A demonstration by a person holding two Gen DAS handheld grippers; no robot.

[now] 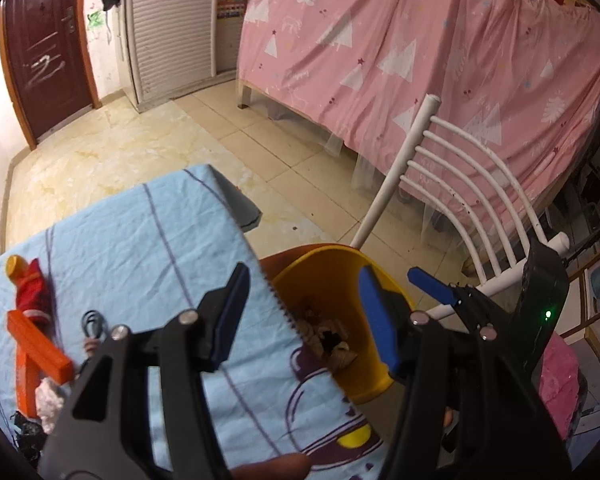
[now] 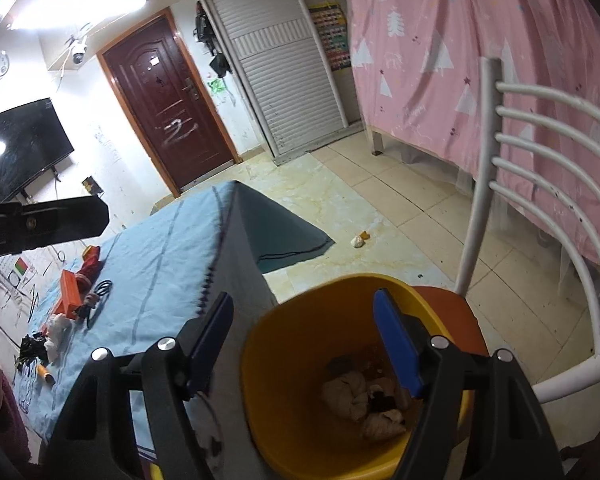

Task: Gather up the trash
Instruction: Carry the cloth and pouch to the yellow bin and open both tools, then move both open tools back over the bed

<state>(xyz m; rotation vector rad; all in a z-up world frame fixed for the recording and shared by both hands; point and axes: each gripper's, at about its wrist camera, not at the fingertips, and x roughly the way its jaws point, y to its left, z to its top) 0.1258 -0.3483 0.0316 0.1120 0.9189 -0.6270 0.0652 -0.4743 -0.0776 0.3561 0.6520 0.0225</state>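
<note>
Pink patterned curtain (image 1: 400,60) hangs across the far side of the room, above a tiled floor (image 1: 148,148). Dark red door (image 2: 168,112) stands shut in the far wall.

Table (image 1: 140,240), covered in a light blue cloth, carries the remaining items in a cluster along its left edge. White slatted chair (image 2: 540,184) stands just beside the table's right edge, with an orange seat.

Yellow bin (image 2: 296,360) sits on the chair seat, hard against the table's right edge. It holds crumpled paper trash (image 2: 360,396) and some dark scraps at the bottom.

Left tongs (image 1: 306,320): jaws apart, nothing between them, held over the table's right edge and the bin rim. Right tongs (image 2: 308,340): jaws apart, empty, poised directly above the bin's mouth.

At the table's left edge: an orange box (image 1: 32,352), a red-wrapped bottle with yellow cap (image 1: 28,284), a black cable (image 2: 100,296), a white crumpled wad (image 1: 48,404) and black scraps (image 2: 32,348).

One small pale scrap (image 2: 358,240) lies on the floor beyond the table's far corner.
</note>
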